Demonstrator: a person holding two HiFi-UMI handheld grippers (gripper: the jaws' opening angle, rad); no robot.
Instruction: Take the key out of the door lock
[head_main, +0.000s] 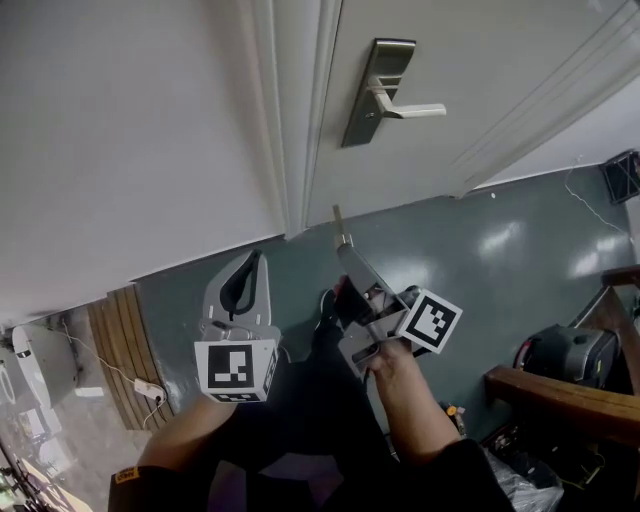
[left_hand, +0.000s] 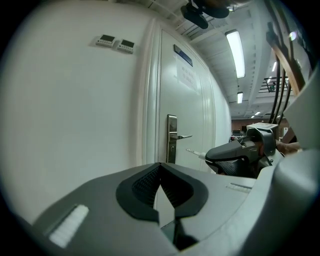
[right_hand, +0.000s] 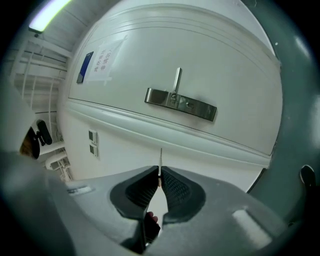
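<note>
Right gripper view: key (right_hand: 160, 159) clamped between right claw (right_hand: 160, 173) tips, blade jutting ahead, apparently already clear of door lock (right_hand: 181, 104) farther ahead; left claw (left_hand: 160, 169) closed, empty; next, likely just drawing back.

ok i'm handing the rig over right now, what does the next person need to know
Left gripper: fingers shut, nothing between them, held low beside the right one.
Right gripper: shut on the key, blade pointing at the door.
Key is clear of the door lock, in the air short of it.
Done: key is out of the lock.
Left: nothing at the lock; just keep the grip on the key.
</note>
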